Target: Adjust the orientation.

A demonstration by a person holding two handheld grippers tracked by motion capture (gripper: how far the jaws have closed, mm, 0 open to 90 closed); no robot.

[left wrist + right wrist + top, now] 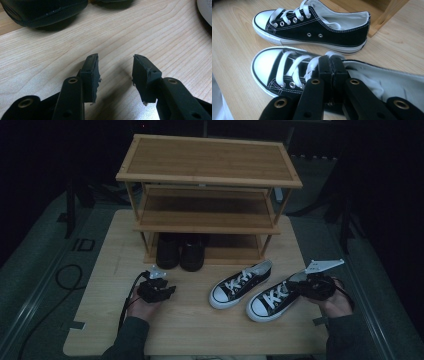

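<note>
**A:** Since the black shoes (pixel 180 251) already sit on the rack's (pixel 207 227) bottom shelf up top, both sneakers are left, yeah?

**B:** Yep. Left gripper (pixel 115 72) view: jaws apart over bare table (pixel 150 32). Right gripper (pixel 331 67) view: clamped on the near sneaker's (pixel 284 72) tongue, far sneaker (pixel 312 27) beside the rack, untouched.

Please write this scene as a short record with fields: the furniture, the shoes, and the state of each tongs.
surface: wooden table
furniture: three-tier wooden shoe rack
bottom tier: pair of black shoes
on table: two black-and-white sneakers, the left sneaker and the right sneaker
left tongs: open, holding nothing, over bare table
right tongs: shut at the tongue of the right sneaker
</note>
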